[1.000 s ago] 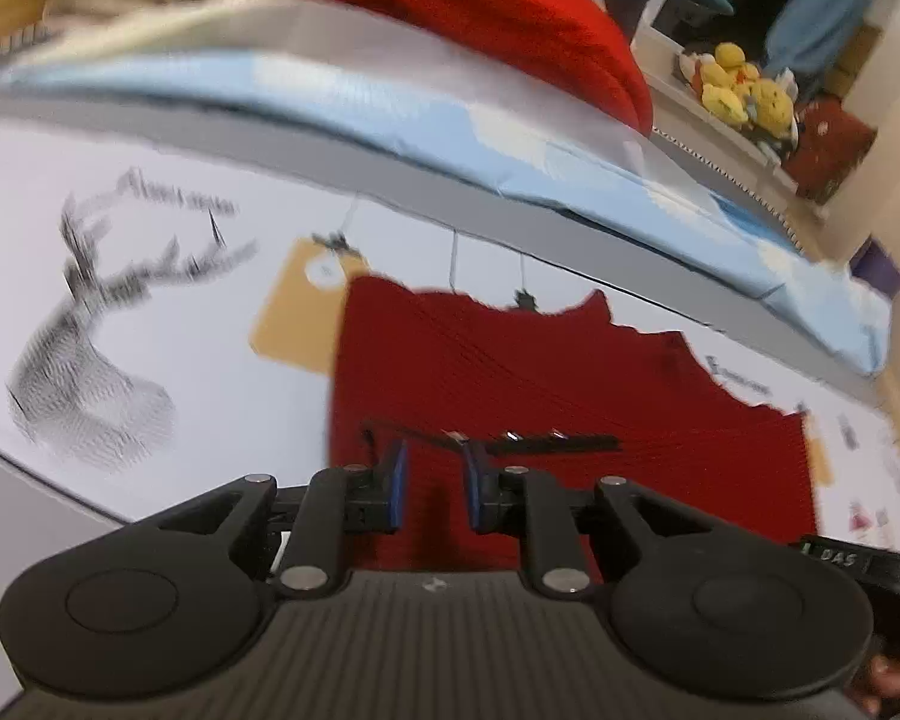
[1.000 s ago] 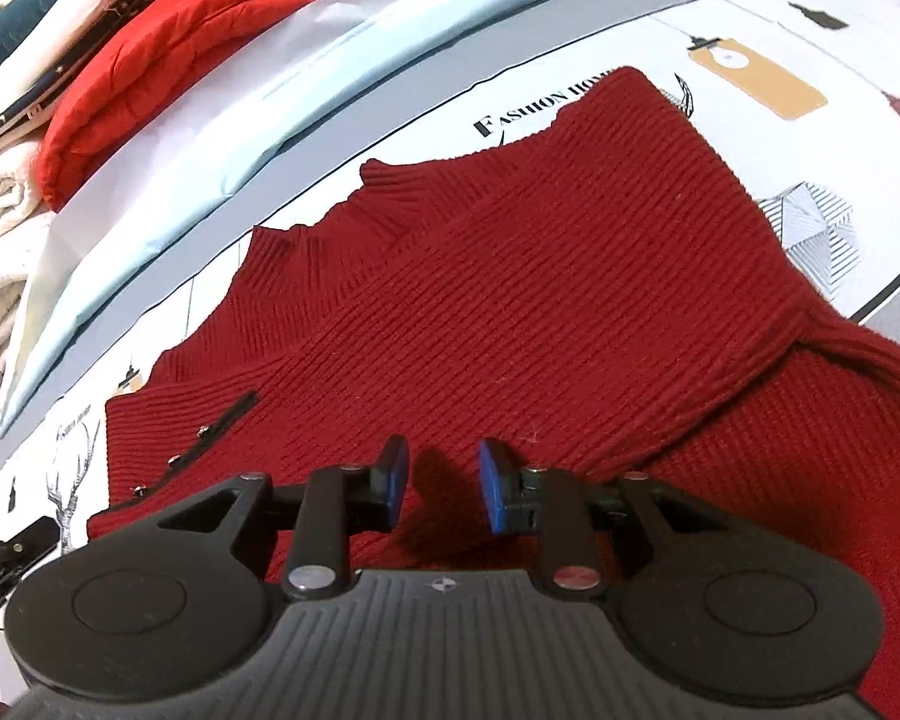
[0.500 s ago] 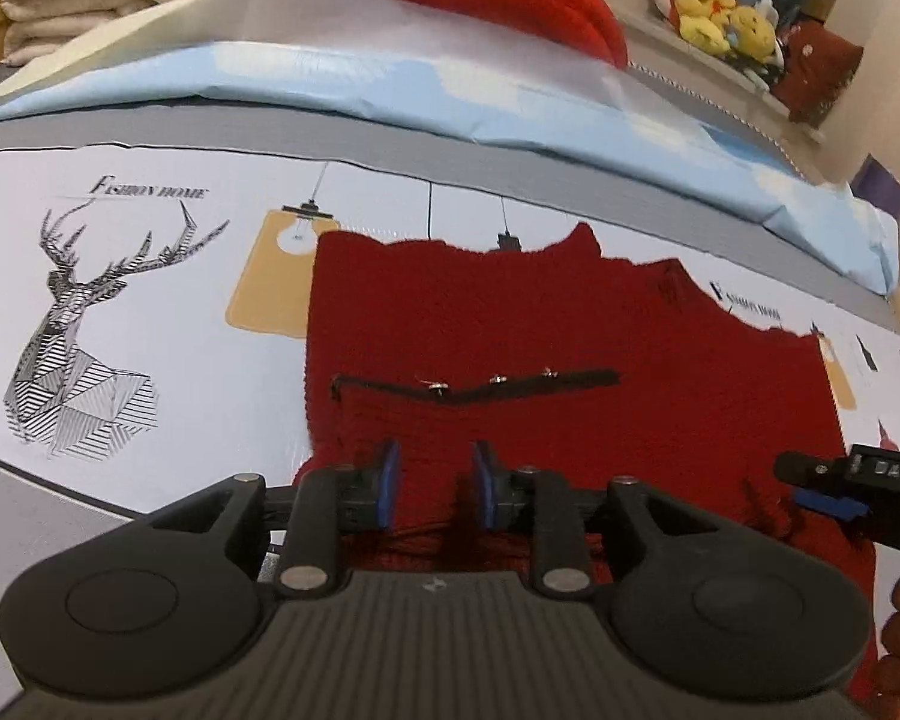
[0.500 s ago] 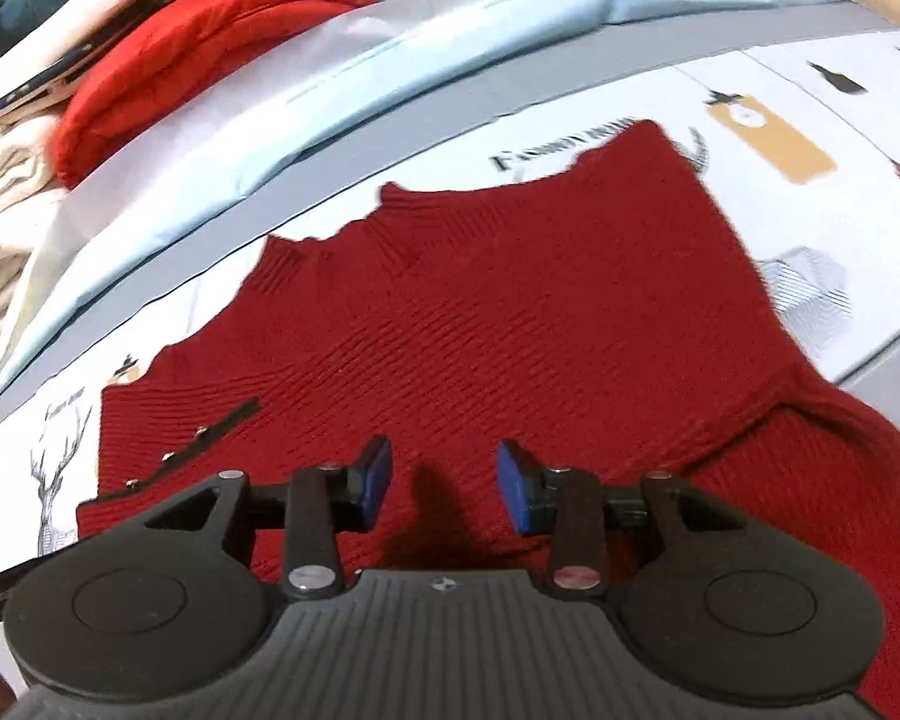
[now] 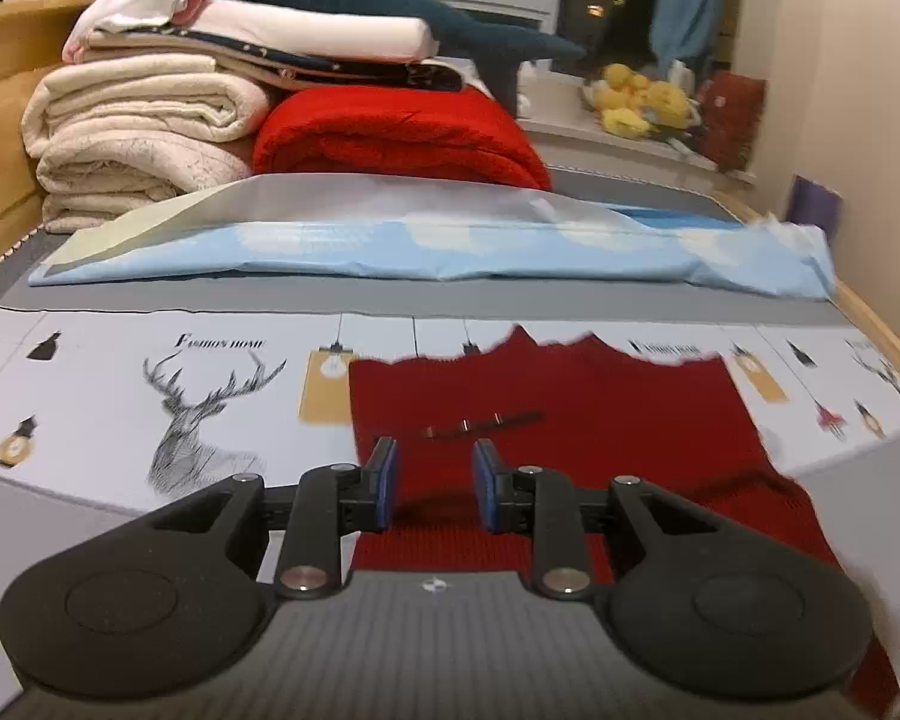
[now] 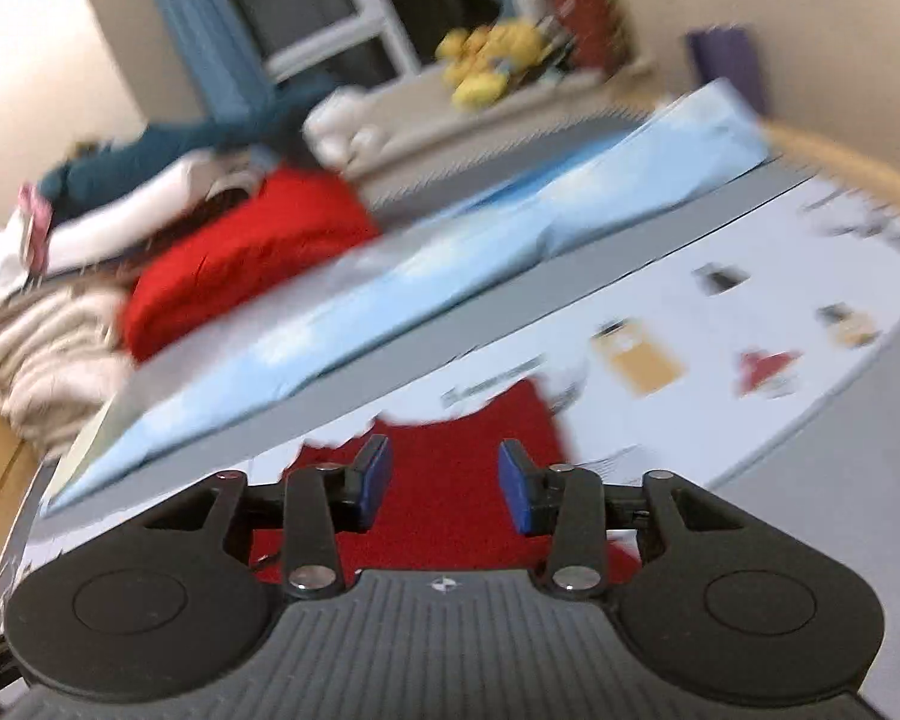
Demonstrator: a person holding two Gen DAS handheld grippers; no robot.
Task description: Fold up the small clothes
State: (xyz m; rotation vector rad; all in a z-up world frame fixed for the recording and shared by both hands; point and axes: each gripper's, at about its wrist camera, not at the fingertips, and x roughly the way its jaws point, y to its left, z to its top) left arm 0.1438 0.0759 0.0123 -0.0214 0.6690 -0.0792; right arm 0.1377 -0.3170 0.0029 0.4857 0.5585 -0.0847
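- I'm seeing the red sweater [image 5: 570, 396] lying flat on the printed bed sheet [image 5: 120, 396] (right view blurred).
- Left gripper [image 5: 435, 489] is hanging above it, jaws narrowly apart, gripping nothing.
- Right gripper [image 6: 444, 489] jaws, just opening wider, are empty.

The left gripper [image 5: 432, 492], a black two-finger tool with blue pads [image 5: 384, 489] on its fingertips, pointed toward twelve o'clock and tilted downward, held clear above the surface. Its jaws had just been opening and stood slightly apart with nothing between them. The right gripper [image 6: 444, 489], of the same build, also angled down toward twelve o'clock; its jaws had just been opening, wider than the left's, and gripped nothing.
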